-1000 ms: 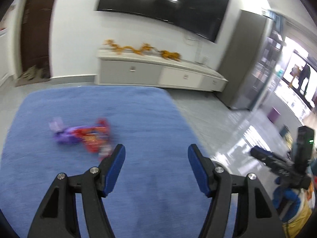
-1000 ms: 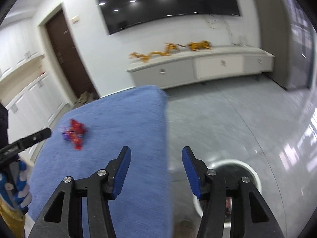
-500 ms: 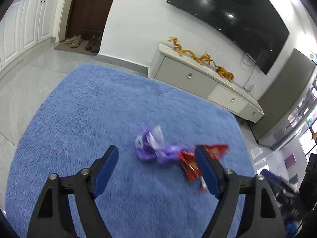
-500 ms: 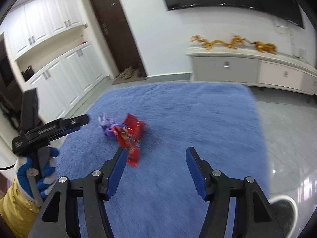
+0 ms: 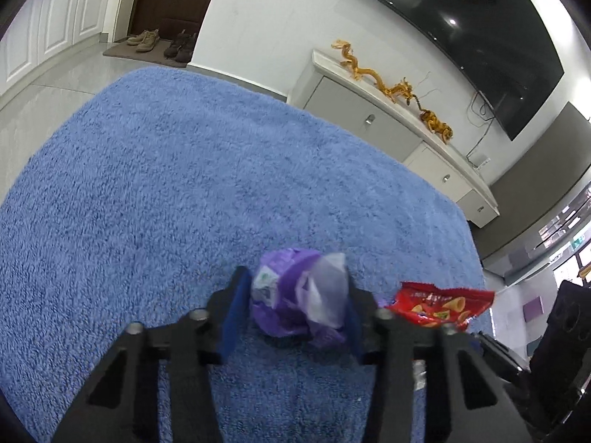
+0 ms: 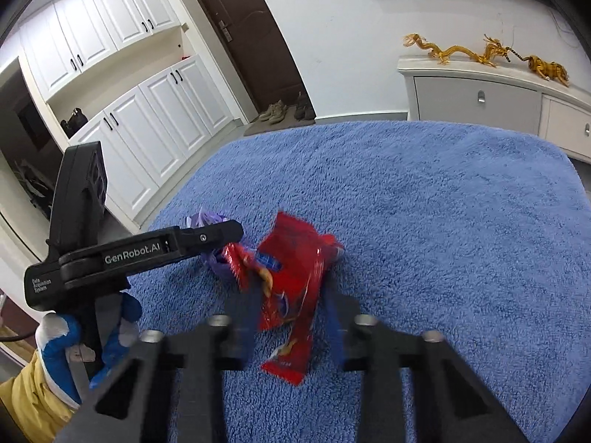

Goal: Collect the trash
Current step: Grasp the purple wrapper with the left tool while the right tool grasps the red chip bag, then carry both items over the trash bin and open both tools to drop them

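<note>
Nearest the left wrist camera: left gripper [image 5: 295, 308], jaws narrowed and pressing both sides of a crumpled purple wrapper [image 5: 299, 301] with a translucent flap, low over the blue carpet [image 5: 184, 184]. Just right of it: red snack bag [image 5: 441, 304], printed with cone-shaped chips, lying on the carpet toward its right edge.

Nearest the right wrist camera: right gripper [image 6: 291, 317], blurred, jaws partly closed on either side of the red snack bag [image 6: 295, 280]; whether the blue pads actually press the bag cannot be told. Bag tilted, lower end touching the pile. Left of it: left gripper [image 6: 221, 236], marked "GenRobot.AI", tip at the purple wrapper [image 6: 212, 254], held by a hand in a blue-and-white glove [image 6: 74, 339].

Beyond the carpet's far edge: white low cabinet [image 5: 399, 125] carrying golden dragon figures [image 5: 376, 77]; wall-mounted television [image 5: 461, 26] above; dark brown door [image 6: 255, 37] with shoes [image 6: 284, 110] on a mat; white cupboards [image 6: 147, 110] along the left wall.
</note>
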### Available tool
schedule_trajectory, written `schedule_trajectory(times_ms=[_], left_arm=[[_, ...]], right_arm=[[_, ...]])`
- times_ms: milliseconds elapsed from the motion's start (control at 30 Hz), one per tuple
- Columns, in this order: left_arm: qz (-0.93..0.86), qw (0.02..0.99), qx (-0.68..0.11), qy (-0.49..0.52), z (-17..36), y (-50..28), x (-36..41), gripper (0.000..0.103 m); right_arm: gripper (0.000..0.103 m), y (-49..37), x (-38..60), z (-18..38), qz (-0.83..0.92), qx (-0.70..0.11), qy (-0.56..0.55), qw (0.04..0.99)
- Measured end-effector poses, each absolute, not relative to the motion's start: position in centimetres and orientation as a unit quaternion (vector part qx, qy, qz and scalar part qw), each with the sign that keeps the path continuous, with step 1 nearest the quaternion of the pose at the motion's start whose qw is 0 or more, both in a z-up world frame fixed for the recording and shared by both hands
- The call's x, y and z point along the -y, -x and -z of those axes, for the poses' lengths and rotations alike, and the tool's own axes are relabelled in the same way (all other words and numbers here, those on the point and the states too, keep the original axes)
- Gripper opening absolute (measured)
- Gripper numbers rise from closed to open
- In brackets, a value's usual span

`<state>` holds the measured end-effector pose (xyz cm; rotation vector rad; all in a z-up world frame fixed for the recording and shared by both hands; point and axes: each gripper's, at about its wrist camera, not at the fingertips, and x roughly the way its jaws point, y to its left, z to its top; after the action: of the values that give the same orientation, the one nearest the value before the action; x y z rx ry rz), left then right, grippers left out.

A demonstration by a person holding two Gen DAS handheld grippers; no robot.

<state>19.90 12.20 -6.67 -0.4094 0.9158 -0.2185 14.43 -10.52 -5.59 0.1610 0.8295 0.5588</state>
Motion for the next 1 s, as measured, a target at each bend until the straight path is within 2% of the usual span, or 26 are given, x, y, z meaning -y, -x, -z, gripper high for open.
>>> schedule_trajectory(times_ms=[33, 167, 633, 833, 1000], left_arm=[[0.100, 0.873, -0.435, 0.194, 6.4, -19.6, -12.2, 0.040], [0.100, 0.881, -0.421, 0.190, 4.8, -17.3, -12.2, 0.038], [0.141, 0.913, -0.355, 0.140, -5.7, -5.8, -9.1, 0.038], [0.183, 0.914, -0.342, 0.122, -8.9, -2.5, -4.0, 0.038], [0.232, 0.901, -0.355, 0.095, -9.4, -1.1, 3.7, 0.038]], right_arm=[[0.017, -14.1, 10.7, 5.5, -0.267, -0.395, -0.078, 0.876], [0.014, -11.9, 12.1, 4.1, -0.261, -0.379, -0.085, 0.884], [0.014, 3.2, 22.9, -4.7, -0.175, -0.272, -0.134, 0.937], [0.014, 8.9, 29.2, -6.2, -0.113, -0.239, -0.157, 0.952], [0.014, 12.7, 34.7, -5.3, -0.060, -0.225, -0.193, 0.953]])
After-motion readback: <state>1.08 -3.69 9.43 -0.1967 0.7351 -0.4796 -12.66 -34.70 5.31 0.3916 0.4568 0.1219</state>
